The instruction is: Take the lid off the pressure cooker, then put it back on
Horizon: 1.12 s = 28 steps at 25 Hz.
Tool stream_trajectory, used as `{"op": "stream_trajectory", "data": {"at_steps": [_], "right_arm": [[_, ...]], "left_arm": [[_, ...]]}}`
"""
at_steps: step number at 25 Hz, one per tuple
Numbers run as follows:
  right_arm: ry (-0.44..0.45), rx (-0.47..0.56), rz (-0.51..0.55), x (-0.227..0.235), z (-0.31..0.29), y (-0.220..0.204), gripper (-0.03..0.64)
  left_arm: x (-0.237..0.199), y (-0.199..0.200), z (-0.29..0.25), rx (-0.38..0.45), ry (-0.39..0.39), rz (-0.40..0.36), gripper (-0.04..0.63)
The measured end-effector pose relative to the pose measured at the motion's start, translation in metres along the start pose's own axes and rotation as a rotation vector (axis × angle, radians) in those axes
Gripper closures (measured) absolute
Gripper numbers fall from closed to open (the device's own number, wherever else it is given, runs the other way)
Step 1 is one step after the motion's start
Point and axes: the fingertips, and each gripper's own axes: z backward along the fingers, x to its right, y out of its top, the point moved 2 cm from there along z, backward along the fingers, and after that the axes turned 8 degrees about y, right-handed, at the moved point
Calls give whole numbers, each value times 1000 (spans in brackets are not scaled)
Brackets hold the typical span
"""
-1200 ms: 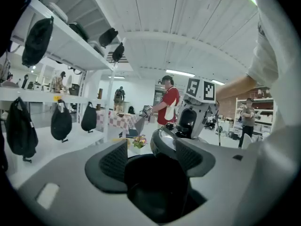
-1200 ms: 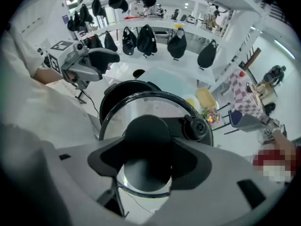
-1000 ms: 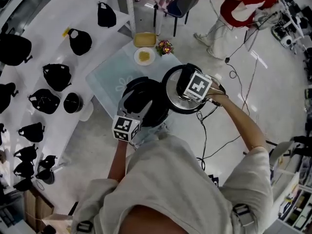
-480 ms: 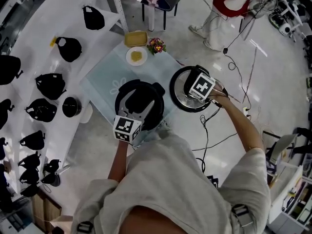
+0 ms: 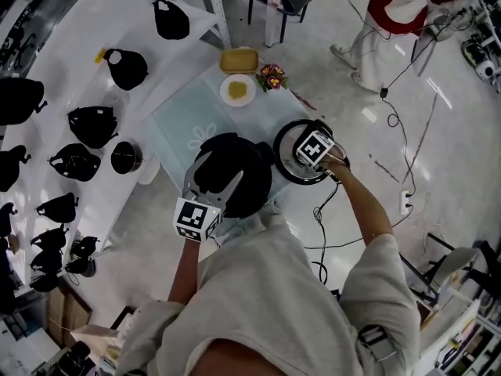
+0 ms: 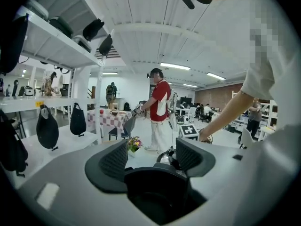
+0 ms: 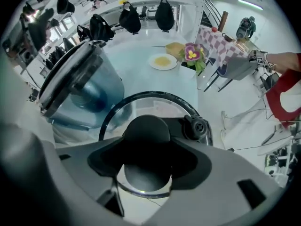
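The pressure cooker [image 5: 235, 175] stands uncovered on the pale blue table [image 5: 176, 124]; its steel wall [image 7: 80, 88] shows at the left of the right gripper view. My left gripper [image 5: 221, 180] reaches over its near rim, jaws [image 6: 151, 157] closed round a black handle part. The glass lid [image 5: 286, 161] hangs low to the right of the pot, by the table's right corner. My right gripper [image 5: 311, 153] points straight down, shut on the lid's black knob [image 7: 146, 126]. A round valve [image 7: 197, 126] sits on the lid's bar.
At the table's far end are a plate of yellow food [image 5: 237, 90], a yellow box [image 5: 239, 59] and a small flower bunch [image 5: 272, 77]. Black bags [image 5: 92, 124] lie on the white shelf to the left. Cables [image 5: 325, 210] trail on the floor; a person in red [image 5: 407, 6] stands beyond.
My right gripper has come down with the lid, which now sits lower beside the pot. The left gripper has stayed at the pot's near rim.
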Motion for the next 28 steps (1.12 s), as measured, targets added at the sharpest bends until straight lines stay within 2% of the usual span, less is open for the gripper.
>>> {"op": "stream_trajectory", "data": {"at_steps": [2, 10, 20, 25, 28], "right_arm": [[9, 17, 11, 5, -21, 9, 345], [-4, -43, 1, 13, -56, 10, 345], [0, -66, -13, 14, -57, 7, 341], [20, 46, -34, 11, -40, 23, 316], [-8, 140, -47, 7, -16, 32, 318]], "left_arm": [[-2, -2, 3, -12, 19, 0, 285], [-14, -5, 13, -32, 74, 9, 285], [-22, -6, 17, -22, 93, 17, 285], [-27, -4, 19, -2, 101, 24, 285], [-29, -3, 21, 10, 104, 24, 285]]}}
